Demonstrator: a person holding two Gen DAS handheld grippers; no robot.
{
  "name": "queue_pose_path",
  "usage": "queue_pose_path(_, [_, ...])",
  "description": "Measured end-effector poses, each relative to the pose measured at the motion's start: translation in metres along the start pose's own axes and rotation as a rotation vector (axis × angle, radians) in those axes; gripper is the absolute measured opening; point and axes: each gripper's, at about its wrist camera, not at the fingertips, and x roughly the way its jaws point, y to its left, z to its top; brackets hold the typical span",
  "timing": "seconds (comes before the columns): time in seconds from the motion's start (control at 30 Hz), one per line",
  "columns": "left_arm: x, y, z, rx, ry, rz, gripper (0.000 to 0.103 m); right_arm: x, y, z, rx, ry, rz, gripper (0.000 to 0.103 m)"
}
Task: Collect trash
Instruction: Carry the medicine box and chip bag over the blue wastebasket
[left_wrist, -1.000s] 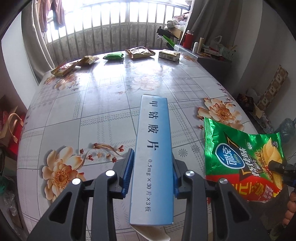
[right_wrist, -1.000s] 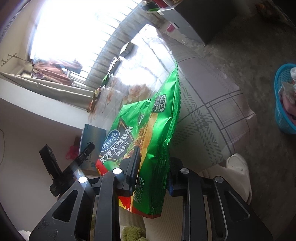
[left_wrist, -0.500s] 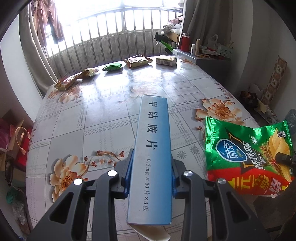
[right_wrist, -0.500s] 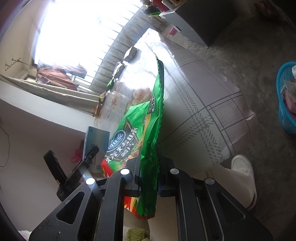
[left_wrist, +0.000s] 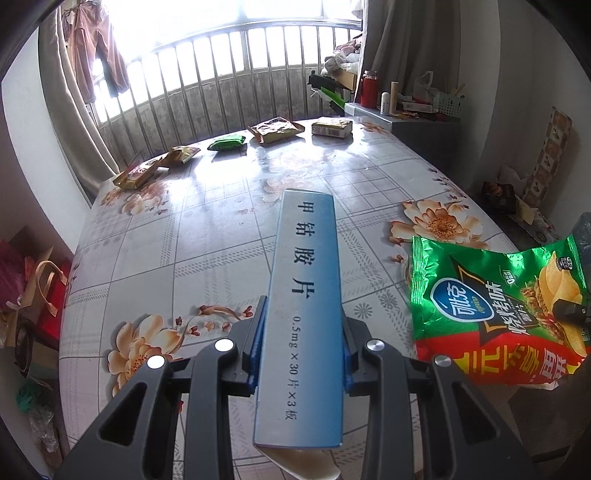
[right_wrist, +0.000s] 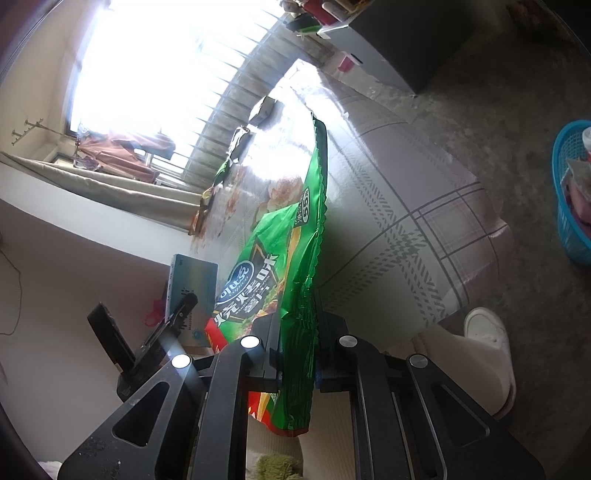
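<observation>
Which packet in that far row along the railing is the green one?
The small green packet, third from the left in that row; its neighbours are yellowish-brown.

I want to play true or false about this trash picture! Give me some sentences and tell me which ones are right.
1. The left tool is holding a long blue box. True.
2. The right tool is empty. False: it is clamped on a green and red chip bag.
3. Five more pieces of trash lie along the far edge of the table, near the window railing. True.
4. The chip bag lies flat in the middle of the table. False: it hangs in the tool at the table's near corner.
5. A blue basket sits on the floor. True.
</observation>
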Motion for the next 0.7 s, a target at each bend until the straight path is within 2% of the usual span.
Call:
queue_pose_path(0.13, [-0.005,-0.001,0.002,-0.004,-0.007,-0.015,0.031,-0.005,0.004,0.000,-0.014,-0.018,0.002,0.009])
queue_pose_path(0.33, [-0.022,-0.025,0.023,0.034,-0.058,-0.124,0.030,-0.037,0.013,-0.003,-0.053,-0.131,0.009,0.008])
queue_pose_path(0.5, [-0.034,-0.075,0.049,0.095,-0.089,-0.279,0.030,-0.082,-0.007,-0.008,-0.015,-0.241,0.005,0.008])
queue_pose_path(0.7, [-0.037,-0.162,0.068,0.209,-0.094,-0.440,0.030,-0.143,-0.053,-0.020,0.070,-0.375,-0.023,0.008])
